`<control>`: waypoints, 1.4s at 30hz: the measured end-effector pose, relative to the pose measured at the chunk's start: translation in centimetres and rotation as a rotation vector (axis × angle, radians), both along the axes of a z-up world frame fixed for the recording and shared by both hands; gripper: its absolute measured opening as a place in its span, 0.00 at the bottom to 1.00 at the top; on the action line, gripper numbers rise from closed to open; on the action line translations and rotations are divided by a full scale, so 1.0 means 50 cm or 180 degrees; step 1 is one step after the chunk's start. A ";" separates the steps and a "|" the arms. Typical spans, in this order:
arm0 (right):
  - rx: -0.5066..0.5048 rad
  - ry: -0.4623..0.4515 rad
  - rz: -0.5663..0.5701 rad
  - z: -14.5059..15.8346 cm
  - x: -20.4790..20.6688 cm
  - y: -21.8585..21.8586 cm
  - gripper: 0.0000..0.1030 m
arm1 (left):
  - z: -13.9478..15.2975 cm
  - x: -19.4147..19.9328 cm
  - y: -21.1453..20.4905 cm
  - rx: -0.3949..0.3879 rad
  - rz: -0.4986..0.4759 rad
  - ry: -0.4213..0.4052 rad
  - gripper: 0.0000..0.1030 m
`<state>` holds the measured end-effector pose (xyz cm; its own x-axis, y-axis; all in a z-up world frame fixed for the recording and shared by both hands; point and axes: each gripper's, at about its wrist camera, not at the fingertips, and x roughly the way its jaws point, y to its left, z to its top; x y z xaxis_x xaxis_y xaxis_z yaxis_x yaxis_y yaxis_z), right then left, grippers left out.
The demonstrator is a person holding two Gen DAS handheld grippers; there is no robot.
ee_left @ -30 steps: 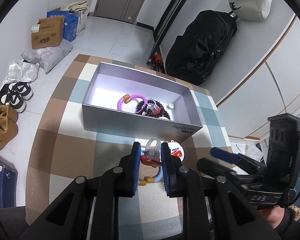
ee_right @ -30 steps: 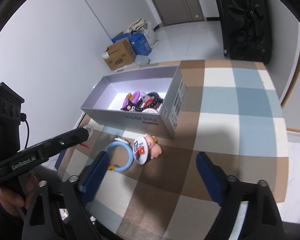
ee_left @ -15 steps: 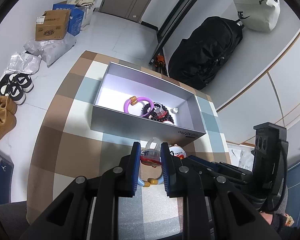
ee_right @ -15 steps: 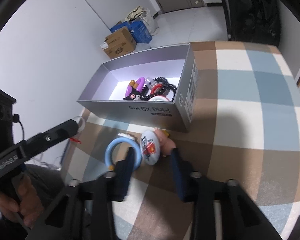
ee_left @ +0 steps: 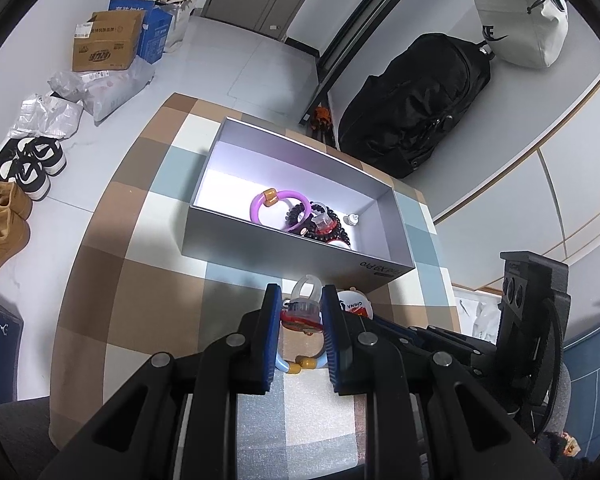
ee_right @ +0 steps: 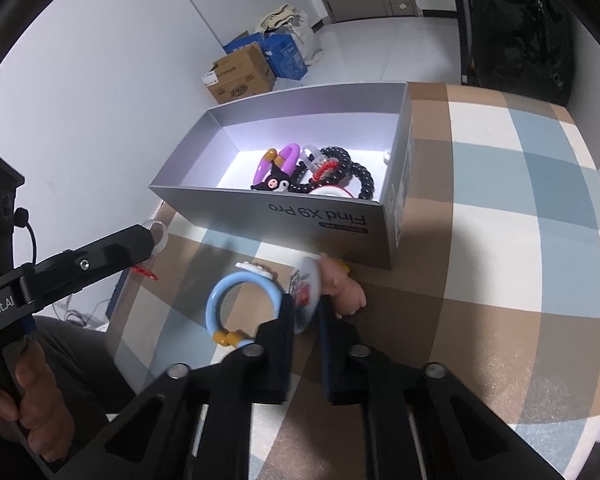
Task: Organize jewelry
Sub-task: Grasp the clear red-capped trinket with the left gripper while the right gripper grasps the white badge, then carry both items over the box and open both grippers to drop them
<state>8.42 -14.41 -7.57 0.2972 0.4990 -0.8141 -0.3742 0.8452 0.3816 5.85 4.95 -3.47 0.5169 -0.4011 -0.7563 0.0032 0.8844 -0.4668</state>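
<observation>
A checked cloth in brown, blue and cream (ee_left: 140, 280) covers the table, and on it stands an open grey box (ee_left: 292, 252) printed "Find X9 Pro" on its near wall. Inside the box lie a purple ring (ee_left: 278, 208) with an orange bead, a string of black beads (ee_right: 356, 168), a black cartoon figure (ee_right: 274, 182) and a small white piece (ee_left: 353, 220) near the right-hand wall.

In front of the box, on the cloth, a light blue ring (ee_right: 242, 304) with yellow beads lies flat, just beside the right gripper's left finger. The right gripper (ee_right: 306, 316) has its jaws drawn close together, pinching the edge of a round white badge (ee_right: 308, 292) with red markings; a small pink figure (ee_right: 346, 290) sits against the badge's far side, near the box wall.

The left gripper (ee_left: 300, 316) has its blue-padded jaws narrowly set, clamping a small clear ring with a red base (ee_left: 302, 310); the ring's clear loop sticks up past the fingertips, above the cloth and short of the box.
</observation>
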 end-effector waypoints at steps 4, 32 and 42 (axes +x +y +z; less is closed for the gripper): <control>0.0015 -0.0010 0.0023 0.002 0.000 0.003 0.06 | 0.000 0.001 -0.001 0.0000 -0.0005 0.0003 0.15; 0.0392 -0.0363 0.0045 0.094 -0.008 -0.015 0.05 | 0.027 0.003 -0.017 0.0248 0.0133 -0.0220 0.15; 0.0687 -0.0526 -0.0052 0.153 0.024 -0.034 0.05 | 0.052 0.049 -0.035 0.0334 0.0178 -0.0388 0.15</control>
<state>9.60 -16.10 0.08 0.4265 0.6497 -0.6292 -0.4333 0.7574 0.4884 8.30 3.22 -0.85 0.6266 -0.2911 -0.7229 0.0034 0.9286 -0.3710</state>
